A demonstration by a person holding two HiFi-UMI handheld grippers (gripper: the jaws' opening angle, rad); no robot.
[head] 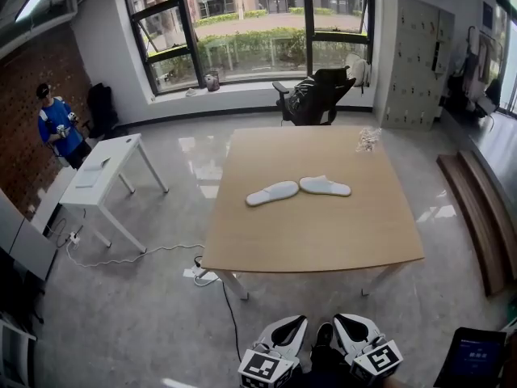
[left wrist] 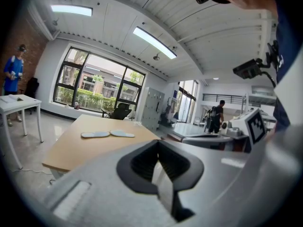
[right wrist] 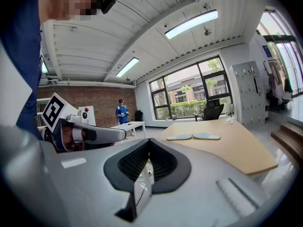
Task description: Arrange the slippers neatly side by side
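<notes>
Two white slippers lie near the middle of the wooden table [head: 307, 233], tips almost touching in a shallow V: the left slipper [head: 273, 192] angled, the right slipper [head: 325, 186] nearly level. The same pair shows as the left slipper [left wrist: 94, 135] and right slipper [left wrist: 122, 134], and again as the left slipper [right wrist: 179, 137] and right slipper [right wrist: 206, 136]. My left gripper [head: 289, 328] and right gripper [head: 349, 326] hang low in front of the table's near edge, well away from the slippers. Both the left gripper [left wrist: 159, 167] and the right gripper [right wrist: 148, 167] are shut with nothing between the jaws.
A crumpled clear wrapper [head: 368, 140] lies at the table's far right corner. A black office chair [head: 319, 95] stands behind the table, a white side table [head: 105, 172] to the left, a wooden bench [head: 477, 208] to the right. A person in blue [head: 56, 128] stands far left. A cable [head: 137, 253] runs across the floor.
</notes>
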